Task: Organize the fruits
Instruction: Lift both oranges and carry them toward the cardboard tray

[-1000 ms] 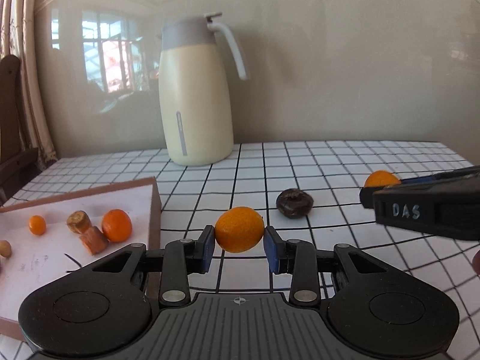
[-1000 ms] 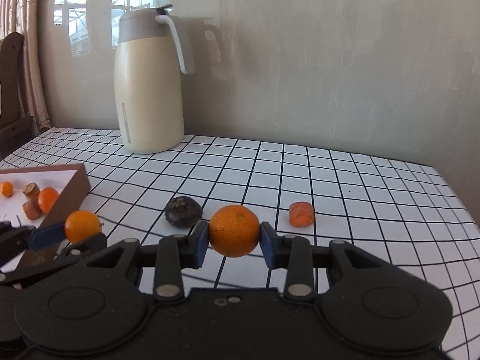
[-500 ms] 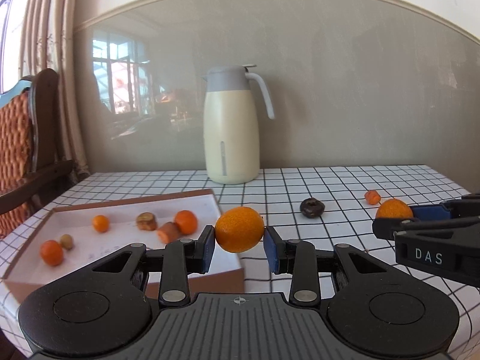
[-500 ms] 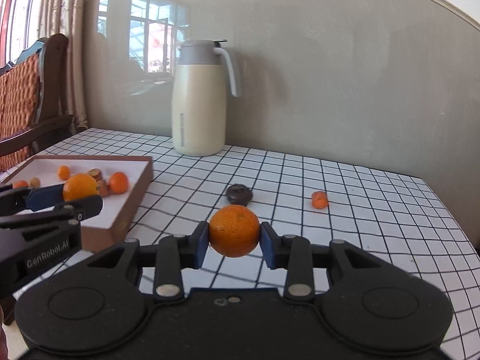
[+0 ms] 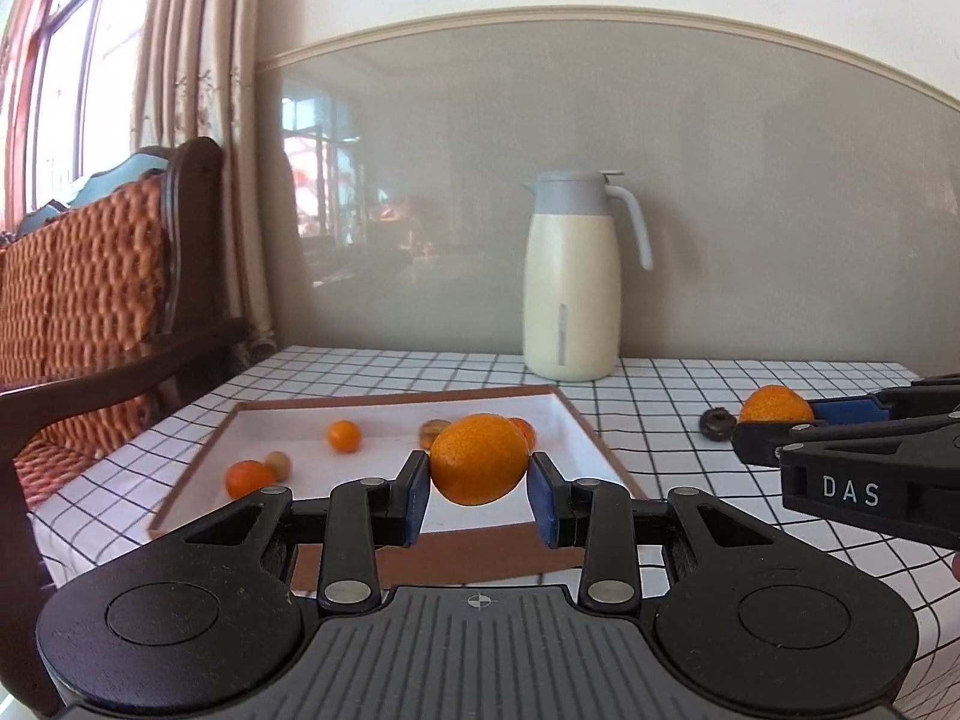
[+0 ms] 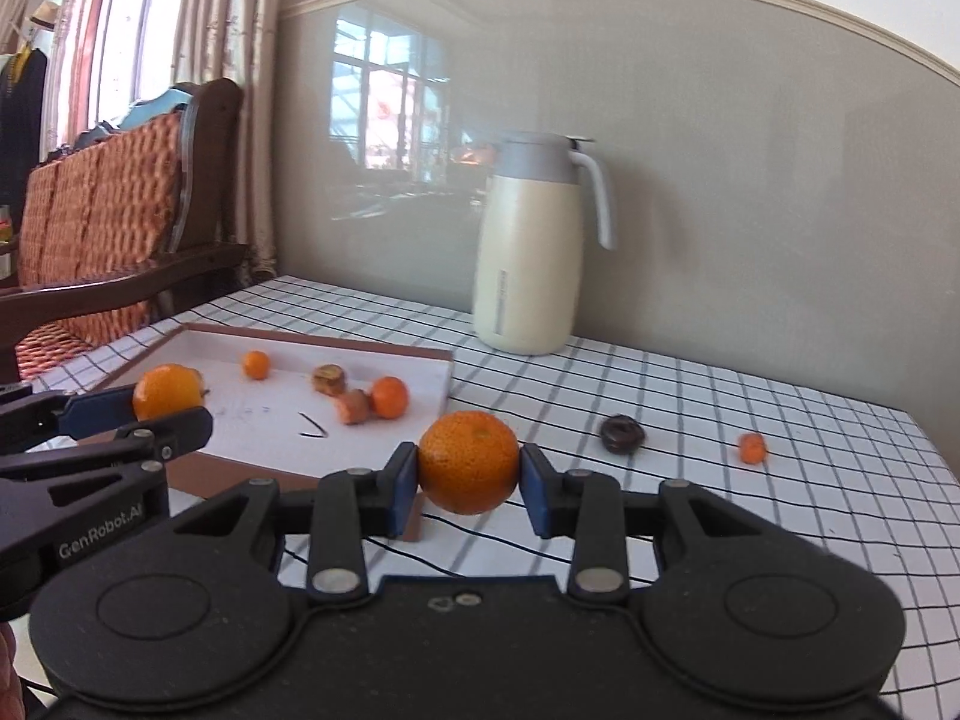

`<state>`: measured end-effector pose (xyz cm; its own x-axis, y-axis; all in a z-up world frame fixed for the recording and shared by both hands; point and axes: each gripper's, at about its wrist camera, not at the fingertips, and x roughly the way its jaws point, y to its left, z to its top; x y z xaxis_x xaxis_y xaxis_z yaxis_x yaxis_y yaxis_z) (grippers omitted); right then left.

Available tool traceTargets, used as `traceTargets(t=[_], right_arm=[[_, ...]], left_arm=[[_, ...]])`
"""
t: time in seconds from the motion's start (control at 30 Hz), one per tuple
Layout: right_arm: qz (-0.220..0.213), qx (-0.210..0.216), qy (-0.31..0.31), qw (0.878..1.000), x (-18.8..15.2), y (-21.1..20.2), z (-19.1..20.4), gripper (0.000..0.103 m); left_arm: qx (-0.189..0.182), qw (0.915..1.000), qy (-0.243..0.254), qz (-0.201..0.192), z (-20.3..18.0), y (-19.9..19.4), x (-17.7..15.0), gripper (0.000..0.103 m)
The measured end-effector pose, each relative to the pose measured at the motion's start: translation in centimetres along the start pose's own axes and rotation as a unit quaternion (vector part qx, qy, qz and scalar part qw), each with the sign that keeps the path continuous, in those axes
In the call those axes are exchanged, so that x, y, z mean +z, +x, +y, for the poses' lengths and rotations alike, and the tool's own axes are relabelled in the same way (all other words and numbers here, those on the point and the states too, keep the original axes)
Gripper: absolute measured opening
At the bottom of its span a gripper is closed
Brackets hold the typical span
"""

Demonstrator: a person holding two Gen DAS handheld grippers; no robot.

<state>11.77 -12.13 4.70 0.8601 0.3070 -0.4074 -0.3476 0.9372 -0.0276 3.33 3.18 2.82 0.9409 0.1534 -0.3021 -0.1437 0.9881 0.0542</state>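
Observation:
My left gripper (image 5: pixel 479 489) is shut on an orange (image 5: pixel 479 459) and holds it above the near edge of the white tray with a brown rim (image 5: pixel 384 399). My right gripper (image 6: pixel 468 483) is shut on a second orange (image 6: pixel 468 461), raised just right of the tray's near corner (image 6: pixel 414 525). The tray (image 6: pixel 390 354) holds several small oranges and brownish pieces. A dark fruit (image 6: pixel 623 433) and a small orange piece (image 6: pixel 752 447) lie on the checked cloth to the right. The left gripper and its orange (image 6: pixel 167 391) show at the left of the right wrist view.
A cream thermos jug (image 5: pixel 573 276) stands at the back by the grey wall. A wooden chair with an orange woven cushion (image 5: pixel 90 294) stands left of the table. The table's left edge (image 5: pixel 48 516) lies close to the tray.
Both grippers have pulled back and risen with their oranges. The left one has swung left, over the tray. The whole tray and the chair have come into view.

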Motion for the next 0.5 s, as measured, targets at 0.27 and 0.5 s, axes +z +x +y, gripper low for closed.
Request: traceTargets(t=[0.27, 0.5], right_arm=[[-0.012, 0.037, -0.021, 0.999, 0.7, 0.6, 3.3, 0.028], [-0.036, 0.048, -0.036, 0.998, 2.3, 1.2, 5.2, 0.028]], left_arm=[[0.034, 0.9992, -0.017, -0.011, 4.2, -0.4, 0.1, 0.036], [0.058, 0.9979, -0.021, -0.02, 7.2, 0.0, 0.5, 0.036]])
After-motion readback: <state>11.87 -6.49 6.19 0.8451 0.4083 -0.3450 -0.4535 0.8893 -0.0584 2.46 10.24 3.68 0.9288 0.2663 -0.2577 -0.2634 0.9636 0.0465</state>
